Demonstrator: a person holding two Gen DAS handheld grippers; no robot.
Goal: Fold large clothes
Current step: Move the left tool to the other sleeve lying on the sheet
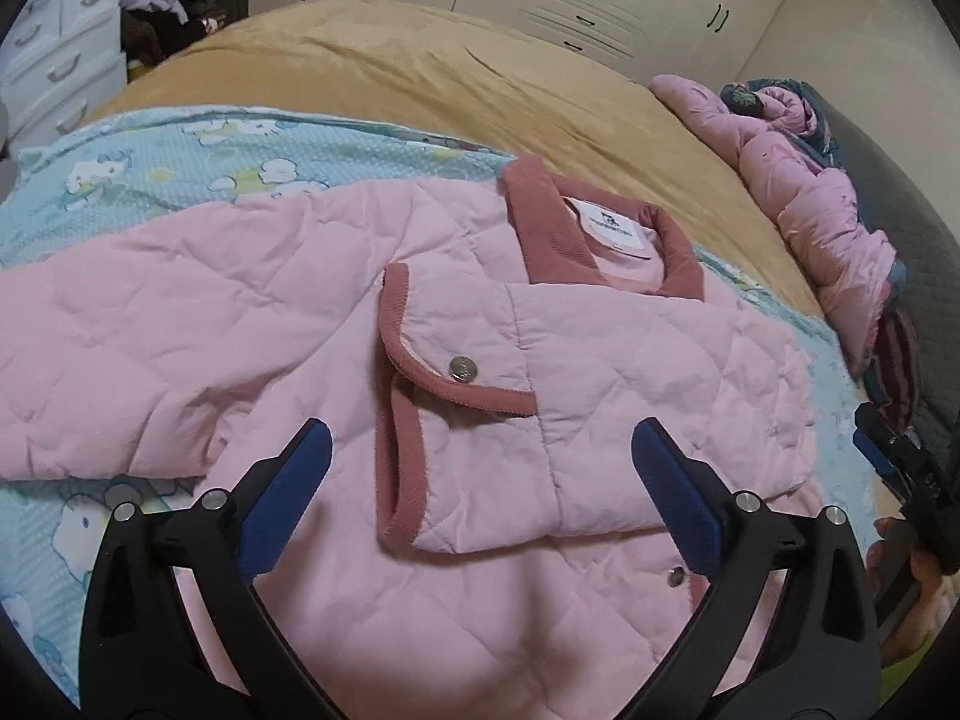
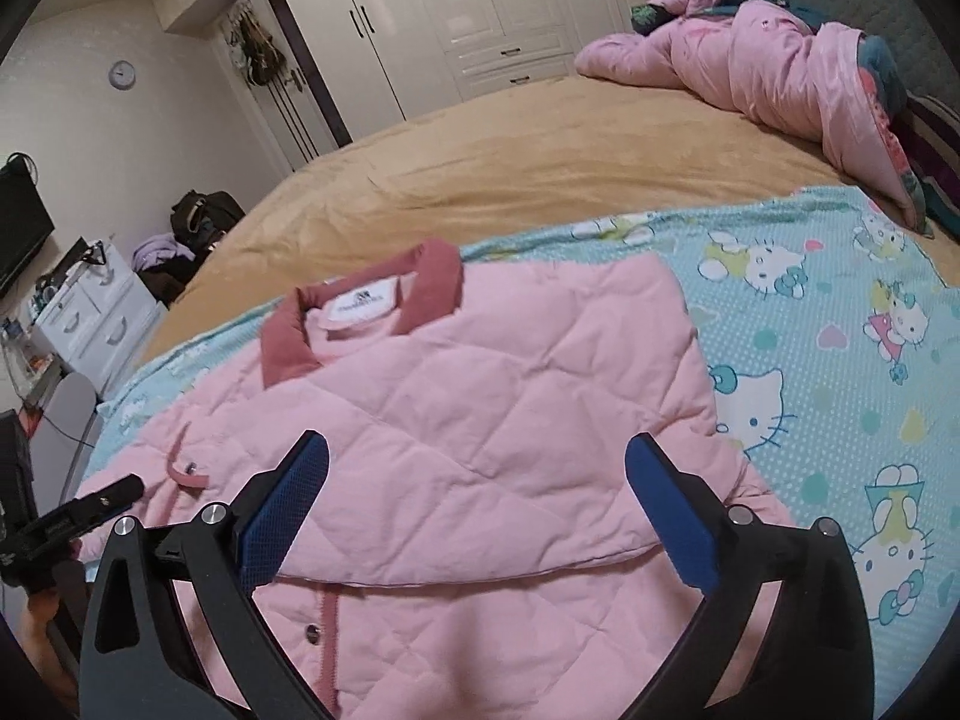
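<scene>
1. On the bed, a pink quilted jacket (image 1: pixel 300 324) lies flat on a turquoise cartoon-cat sheet (image 2: pixel 828 324), which covers the near part of a tan bedspread (image 1: pixel 432 66).
2. Left gripper (image 1: pixel 480 480): jaws spread wide and holding nothing. The folded-in sleeve cuff (image 1: pixel 456 420), edged in dusty-rose trim and bearing a metal snap (image 1: pixel 462 368), lies between and just ahead of the blue pads (image 1: pixel 288 498); whether the pads touch the fabric cannot be told.
3. Right gripper (image 2: pixel 477 480): jaws likewise released, empty. A folded quilted panel of the jacket fills the gap between its pads (image 2: pixel 672 516), its lower edge running across near their base.
4. Collar (image 2: pixel 360 312): dusty-rose, with a white label (image 2: pixel 360 303) inside, lying at the far end of the garment, beyond both sets of fingers.
5. Front placket snap (image 2: pixel 311 634): visible near the right gripper's left finger, on the layer beneath the folded panel.
6. Background: a crumpled pink duvet (image 2: pixel 768 66) near the headboard, white wardrobes (image 2: pixel 480 12), a white drawer unit (image 2: pixel 96 318).
</scene>
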